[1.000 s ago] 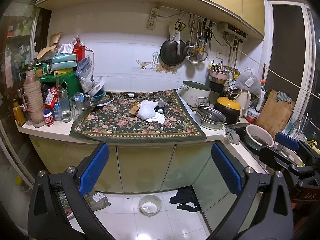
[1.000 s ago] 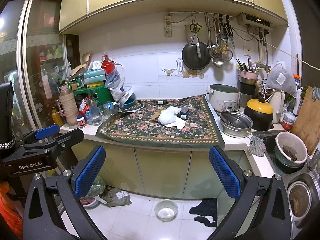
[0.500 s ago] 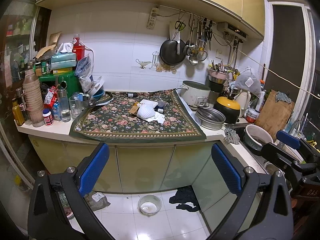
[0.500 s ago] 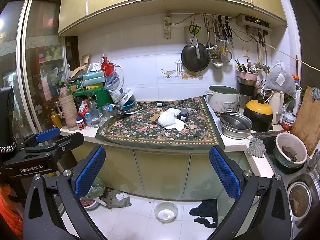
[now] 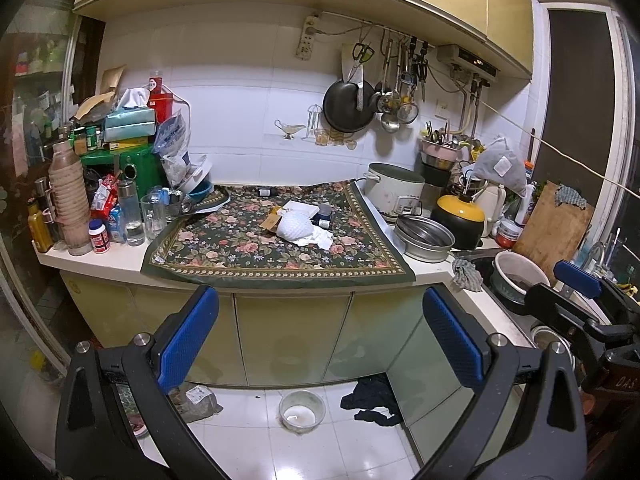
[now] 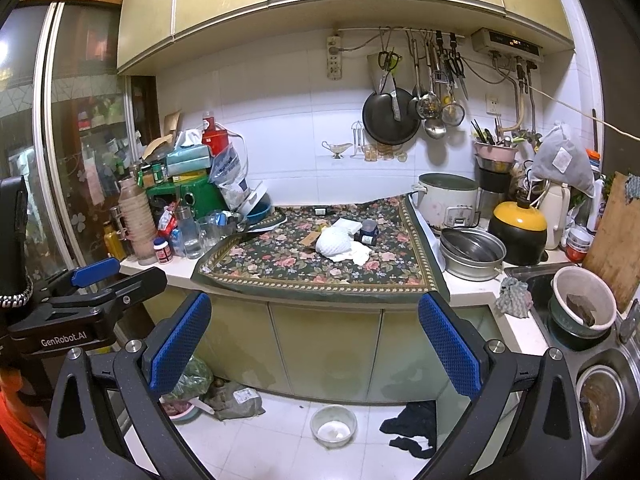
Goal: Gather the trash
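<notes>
1. The white wad of trash (image 5: pixel 296 226) lay on the floral cloth (image 5: pixel 224 248) with crumpled paper (image 5: pixel 316 238) touching it, well ahead of both grippers and above them.
2. The left gripper (image 5: pixel 320 328) and right gripper (image 6: pixel 316 328) hung spread wide, empty (nothing between the pads).
3. It looked like the approach step; nothing was collected yet.
4. Next would need a reach forward over the counter edge (image 6: pixel 472 286).
</notes>
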The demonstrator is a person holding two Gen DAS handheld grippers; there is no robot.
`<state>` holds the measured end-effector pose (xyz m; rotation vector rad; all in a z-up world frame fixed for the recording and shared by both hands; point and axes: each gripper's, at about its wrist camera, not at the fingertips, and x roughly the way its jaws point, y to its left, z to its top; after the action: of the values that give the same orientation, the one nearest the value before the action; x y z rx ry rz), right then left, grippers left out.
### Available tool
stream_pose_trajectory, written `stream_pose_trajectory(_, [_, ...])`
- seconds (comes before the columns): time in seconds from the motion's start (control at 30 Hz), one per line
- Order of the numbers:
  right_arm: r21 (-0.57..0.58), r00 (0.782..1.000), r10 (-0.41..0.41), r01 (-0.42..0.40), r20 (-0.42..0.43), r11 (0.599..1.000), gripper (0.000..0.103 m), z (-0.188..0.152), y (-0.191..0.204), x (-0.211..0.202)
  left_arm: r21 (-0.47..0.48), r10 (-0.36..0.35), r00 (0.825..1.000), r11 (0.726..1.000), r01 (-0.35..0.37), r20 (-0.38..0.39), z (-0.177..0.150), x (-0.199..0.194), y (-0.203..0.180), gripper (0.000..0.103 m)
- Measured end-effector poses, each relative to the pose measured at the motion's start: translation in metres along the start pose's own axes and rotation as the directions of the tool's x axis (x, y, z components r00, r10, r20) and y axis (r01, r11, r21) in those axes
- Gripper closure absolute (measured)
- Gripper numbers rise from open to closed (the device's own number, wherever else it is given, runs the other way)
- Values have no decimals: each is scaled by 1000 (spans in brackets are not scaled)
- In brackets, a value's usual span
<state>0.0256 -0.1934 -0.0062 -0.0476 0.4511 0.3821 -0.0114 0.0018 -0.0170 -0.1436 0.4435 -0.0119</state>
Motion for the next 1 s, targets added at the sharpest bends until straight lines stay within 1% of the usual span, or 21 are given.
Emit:
stream_pose_trajectory(0.23, [2, 1000, 24, -24, -7, 1000, 0, 5, -10, 8, -17, 24, 1000, 1000, -24, -4, 5, 8, -11, 0])
stream_pose_trajectory(0.47, [4, 1000, 20, -20, -20, 1000, 0, 12, -29, 29, -18, 74, 997, 997, -74, 2, 17, 32, -18, 0])
stream_pose_trajectory(0.6, [13, 1000, 13, -13, -23, 1000, 0, 19, -41, 49, -10, 85, 996, 996, -85, -12, 30, 62, -13, 0])
stream_pose_trajectory(0.77, [14, 1000, -16, 16, -24, 1000, 0, 26, -45, 87, -13, 92, 996, 996, -92, 0, 47, 108, 5, 0])
stream_pose_trajectory(0.9, [10, 998, -50, 51, -33, 999, 0, 32, -44, 122, 0, 71, 998, 998, -71, -1, 63, 155, 26, 1])
stream_pose_trajectory(1.0, [26, 996, -72, 74, -46, 997, 0, 40, -44, 150, 11, 71, 997, 997, -71, -19, 76, 190, 44, 1])
